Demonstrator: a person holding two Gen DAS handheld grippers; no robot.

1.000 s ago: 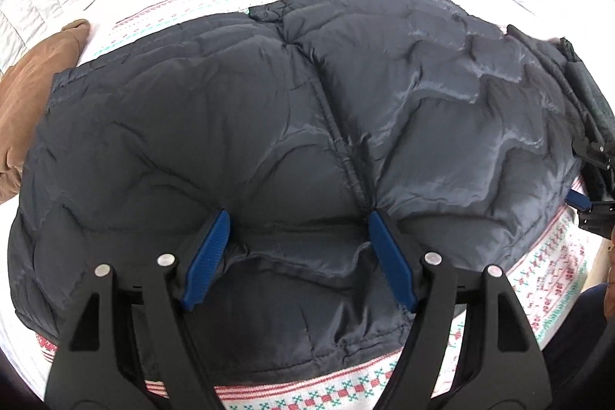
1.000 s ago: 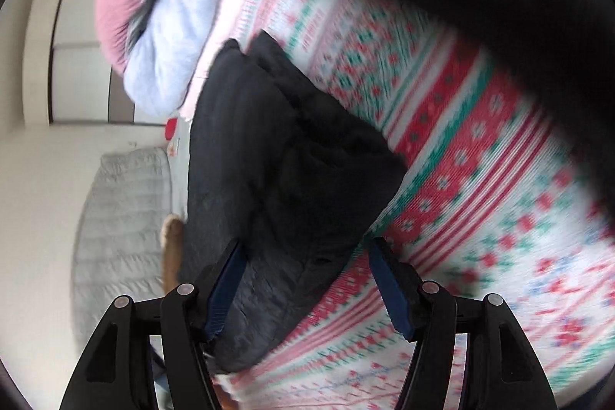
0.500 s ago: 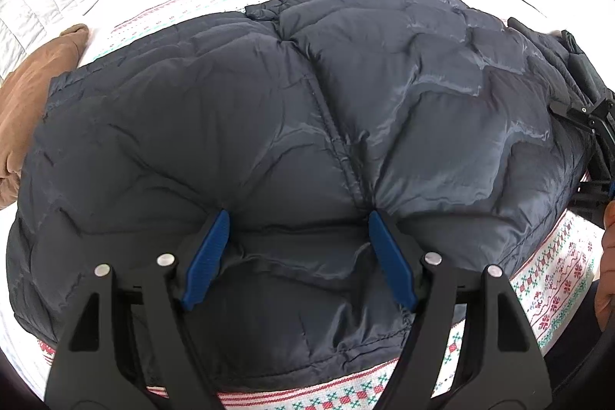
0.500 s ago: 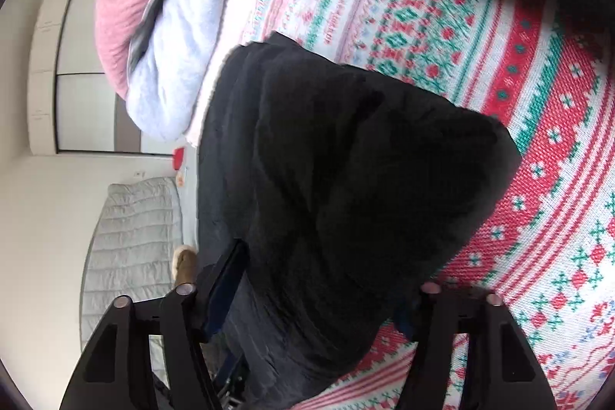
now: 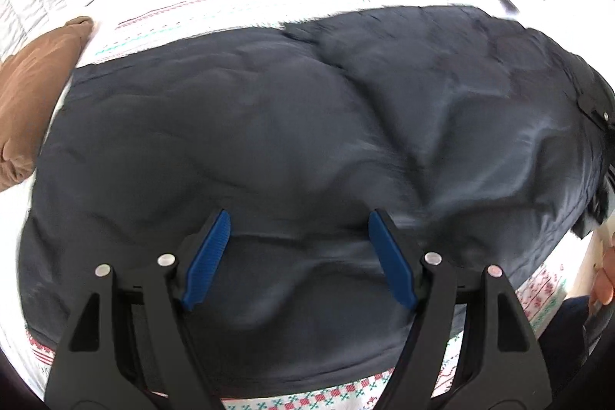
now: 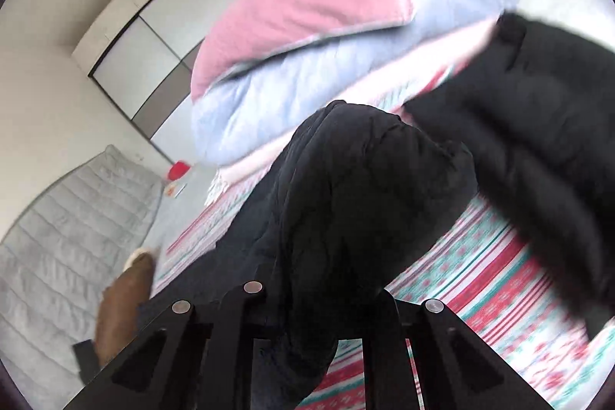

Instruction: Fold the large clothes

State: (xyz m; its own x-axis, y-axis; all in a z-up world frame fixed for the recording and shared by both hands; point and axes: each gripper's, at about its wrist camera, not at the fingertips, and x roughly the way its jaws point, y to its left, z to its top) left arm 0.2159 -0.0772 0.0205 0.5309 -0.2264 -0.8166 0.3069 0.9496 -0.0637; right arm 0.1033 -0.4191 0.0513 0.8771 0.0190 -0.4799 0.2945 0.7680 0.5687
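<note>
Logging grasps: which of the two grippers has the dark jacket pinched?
The right gripper: its jaws are closing on a raised fold of the jacket. The left gripper only hovers over the flat jacket, jaws wide apart.

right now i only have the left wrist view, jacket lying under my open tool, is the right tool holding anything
Observer: Yes, the right tool has its jaws closing, with a bunch of the dark jacket between them.
Operator: is that bit lying flat on the bed
Observer: No, that fold stands raised above the patterned bedspread.
Operator: whats behind it
Observer: A pink quilt lies on a pale blue quilt at the far side of the bed.
</note>
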